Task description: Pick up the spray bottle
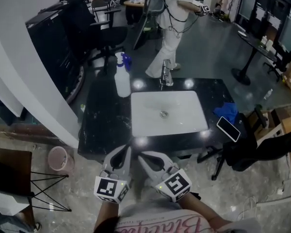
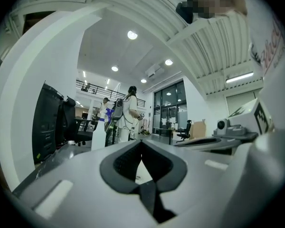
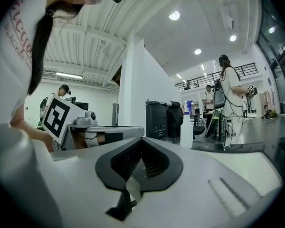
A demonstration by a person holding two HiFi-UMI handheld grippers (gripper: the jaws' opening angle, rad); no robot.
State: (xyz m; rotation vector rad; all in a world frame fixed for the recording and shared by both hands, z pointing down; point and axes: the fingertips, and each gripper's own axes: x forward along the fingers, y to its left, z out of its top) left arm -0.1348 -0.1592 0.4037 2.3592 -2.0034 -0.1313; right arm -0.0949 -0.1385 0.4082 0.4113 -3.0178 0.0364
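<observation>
Spray bottle [image 1: 122,79] upright, long axis vertical, blue trigger head on top, at far left corner of black surface [image 1: 101,126], just left of white sink [image 1: 167,113]. Nothing crowding it. Left tool [image 1: 123,153] and right tool [image 1: 146,159] side by side at near edge of surface, both with jaws together, both empty. Bottle lies ahead and slightly left, well apart from both. Left tool nearer, likely better choice; jaws need opening first.
</observation>
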